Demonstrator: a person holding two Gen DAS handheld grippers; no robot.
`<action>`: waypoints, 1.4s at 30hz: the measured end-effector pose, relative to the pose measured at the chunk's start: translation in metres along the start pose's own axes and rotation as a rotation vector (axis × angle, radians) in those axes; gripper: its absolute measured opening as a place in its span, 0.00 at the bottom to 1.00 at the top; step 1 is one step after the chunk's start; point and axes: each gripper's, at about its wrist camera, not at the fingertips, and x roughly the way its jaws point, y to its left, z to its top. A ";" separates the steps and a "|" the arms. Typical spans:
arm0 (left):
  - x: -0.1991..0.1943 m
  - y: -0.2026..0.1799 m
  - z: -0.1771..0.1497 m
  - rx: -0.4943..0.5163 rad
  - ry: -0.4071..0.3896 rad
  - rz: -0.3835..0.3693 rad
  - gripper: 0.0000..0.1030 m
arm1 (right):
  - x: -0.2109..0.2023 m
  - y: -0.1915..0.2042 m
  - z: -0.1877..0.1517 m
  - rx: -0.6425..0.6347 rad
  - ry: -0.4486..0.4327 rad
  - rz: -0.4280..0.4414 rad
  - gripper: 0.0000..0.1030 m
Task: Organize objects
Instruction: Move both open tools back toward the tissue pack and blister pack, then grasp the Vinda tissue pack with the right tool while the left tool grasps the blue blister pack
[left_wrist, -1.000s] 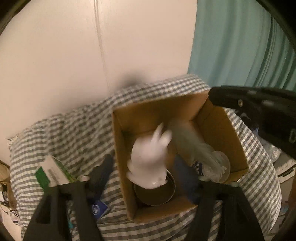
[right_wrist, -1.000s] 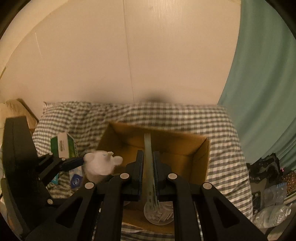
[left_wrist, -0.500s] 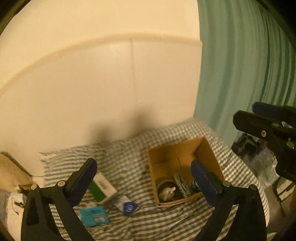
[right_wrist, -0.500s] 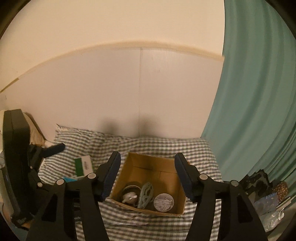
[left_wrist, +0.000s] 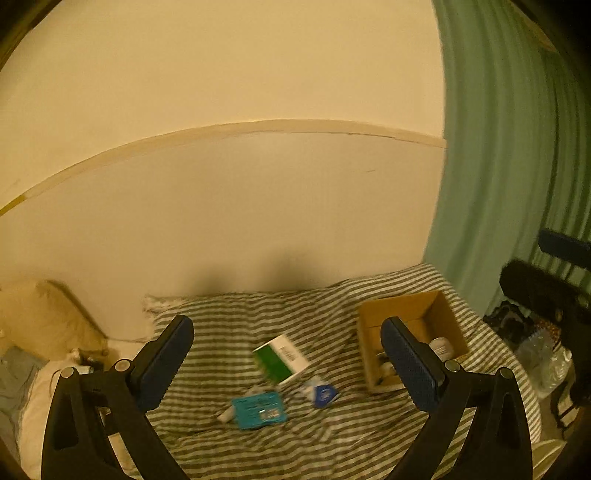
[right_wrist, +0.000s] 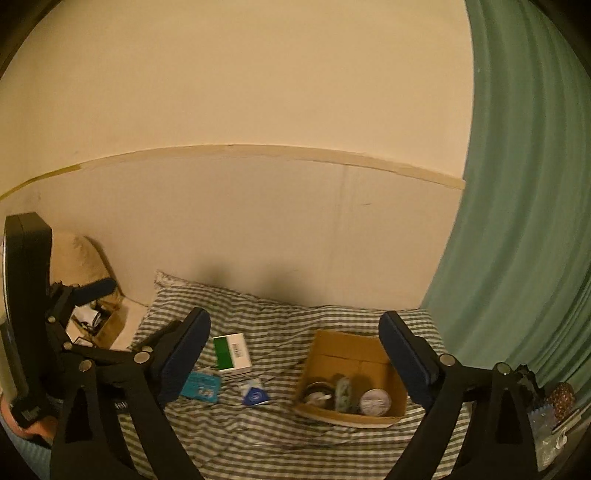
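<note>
Both grippers sit far higher and further back than a second ago, when they hung right over the box; the white figure and the teal piece they carried then now lie inside it.

Left wrist view: left gripper (left_wrist: 286, 360) spread wide, nothing between its fingers. Striped cloth (left_wrist: 229, 325) covers the bed. Box (left_wrist: 439, 314) stands at the right, near the cloth's right edge, its near side partly hidden by the right finger. Green-white carton (left_wrist: 281, 357) lies mid-cloth; teal packet (left_wrist: 259, 406) and blue-white pouch (left_wrist: 322, 393) just in front of it. Open cloth between carton and box. Wall behind, green curtain (left_wrist: 491, 166) at right. Part of the right gripper shows dark at the right edge.

Right wrist view: right gripper (right_wrist: 293, 363) is opening, jaws already wide, empty. Box (right_wrist: 343, 341) between its fingers, apart from them; in it a dark bowl (right_wrist: 317, 395) holding the white figure, the teal piece (right_wrist: 343, 394) on edge, a round lid (right_wrist: 375, 402). Carton (right_wrist: 232, 350), packet (right_wrist: 201, 386) and pouch (right_wrist: 254, 394) lie left of the box. Left gripper (right_wrist: 92, 291) at far left. Clutter by the curtain (right_wrist: 524, 221) at lower right.
</note>
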 end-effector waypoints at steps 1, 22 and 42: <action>-0.001 0.012 -0.005 -0.006 0.006 0.010 1.00 | -0.001 0.011 -0.004 0.003 0.006 0.008 0.94; 0.145 0.125 -0.129 -0.162 0.227 0.148 1.00 | 0.232 0.093 -0.130 -0.018 0.314 0.066 0.97; 0.242 0.094 -0.199 -0.129 0.448 0.190 1.00 | 0.358 0.101 -0.227 -0.209 0.522 0.041 0.81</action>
